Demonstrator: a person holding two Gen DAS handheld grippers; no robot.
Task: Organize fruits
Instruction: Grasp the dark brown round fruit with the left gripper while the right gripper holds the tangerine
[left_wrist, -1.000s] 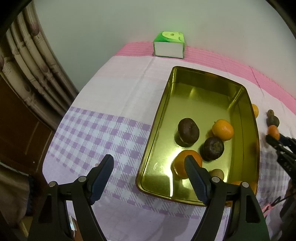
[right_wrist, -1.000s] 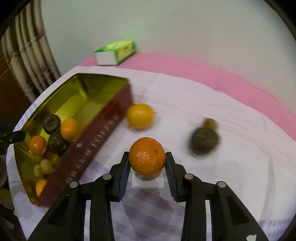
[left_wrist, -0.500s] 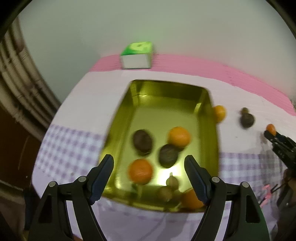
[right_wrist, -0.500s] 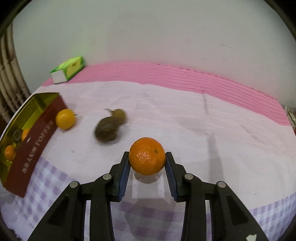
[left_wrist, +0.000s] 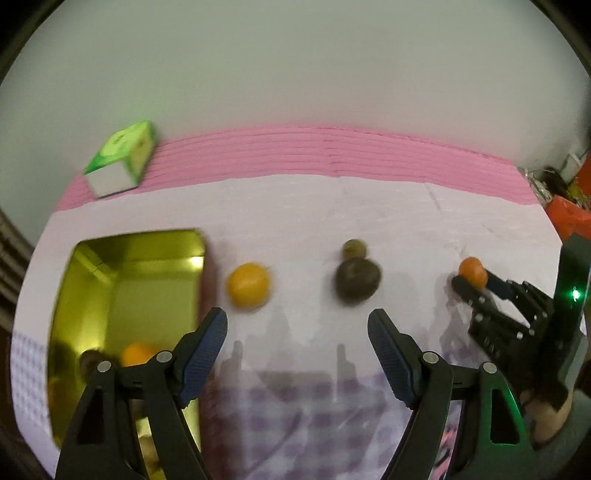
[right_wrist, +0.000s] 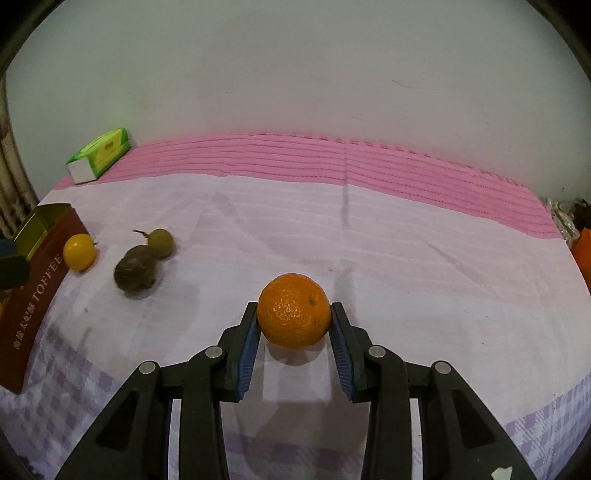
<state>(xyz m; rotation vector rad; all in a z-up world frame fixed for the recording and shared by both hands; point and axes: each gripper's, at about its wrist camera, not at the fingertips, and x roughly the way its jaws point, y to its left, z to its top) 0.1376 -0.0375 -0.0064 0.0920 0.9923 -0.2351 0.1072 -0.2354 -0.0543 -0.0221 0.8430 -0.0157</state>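
My right gripper (right_wrist: 293, 332) is shut on an orange (right_wrist: 293, 311), held just above the cloth; it also shows in the left wrist view (left_wrist: 472, 272). My left gripper (left_wrist: 297, 354) is open and empty, hovering before a yellow-orange fruit (left_wrist: 248, 284) and a dark brown fruit (left_wrist: 357, 279) with a small green fruit (left_wrist: 354, 248) behind it. The gold tin (left_wrist: 92, 280) with several fruits inside sits at the left. In the right wrist view these fruits (right_wrist: 79, 251) (right_wrist: 136, 271) (right_wrist: 161, 241) lie beside the tin's red wall (right_wrist: 35, 295).
A green and white box (left_wrist: 120, 164) (right_wrist: 99, 154) lies at the back left on the pink band of the cloth. Orange clutter (left_wrist: 567, 216) sits off the table's right edge. A wall stands close behind the table.
Both views have swung to the right. The tin slid to the left of each view. The right gripper keeps its hold on the orange. The left gripper stays open.
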